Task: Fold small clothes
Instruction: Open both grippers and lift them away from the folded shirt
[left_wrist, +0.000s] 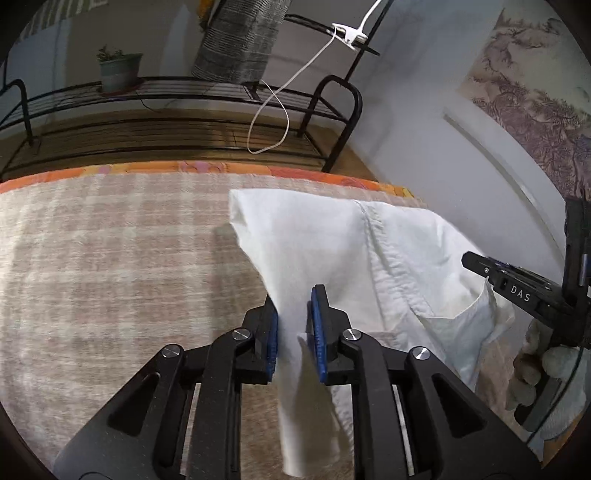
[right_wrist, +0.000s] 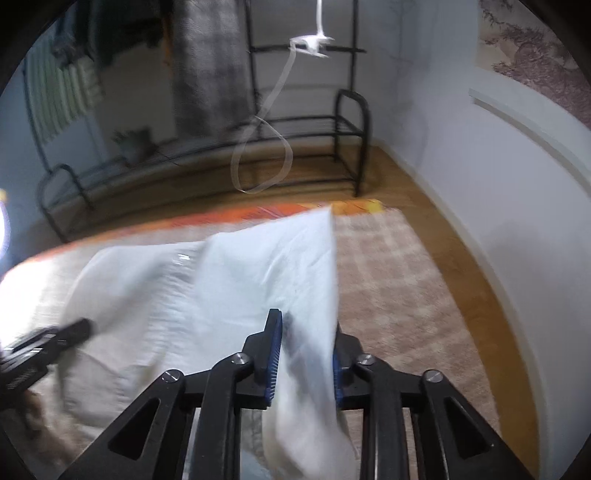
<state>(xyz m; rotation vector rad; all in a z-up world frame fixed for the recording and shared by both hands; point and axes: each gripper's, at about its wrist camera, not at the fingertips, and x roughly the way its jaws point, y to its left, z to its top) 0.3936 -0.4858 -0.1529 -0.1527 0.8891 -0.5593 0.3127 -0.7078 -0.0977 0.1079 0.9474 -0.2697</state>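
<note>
We had a white shirt (left_wrist: 388, 266) hanging between our two grippers, so the folding was only part way done. In the left wrist view, the left gripper (left_wrist: 293, 328) had a fold of the cloth running between its jaws. The jaws stood a little apart there, and the cloth looked loose between the blue pads, not squeezed. In the right wrist view, the right gripper (right_wrist: 306, 354) had another edge of the shirt between its jaws. Those jaws were also a little apart, with the cloth lying against the right pad. That view was blurred, so we could not tell if the pads were pressing.

From each pair of jaws the shirt spread out ahead and to the side, towards the other gripper. Its far part lay on the rug (left_wrist: 110, 258). A pocket and a long seam showed, and the cloth was still bunched and not flat. We judged that a neat fold was not made yet. The shirt had to be laid down, smoothed and folded over.

The rug was pink and white check, with an orange mat (left_wrist: 295, 171) peeking out at its far edge. Past it was a wood floor, a black rack (left_wrist: 332, 110) with a small plant pot (left_wrist: 120, 72), a white cord (left_wrist: 273, 99) hanging down, and a white wall (right_wrist: 461, 166).
</note>
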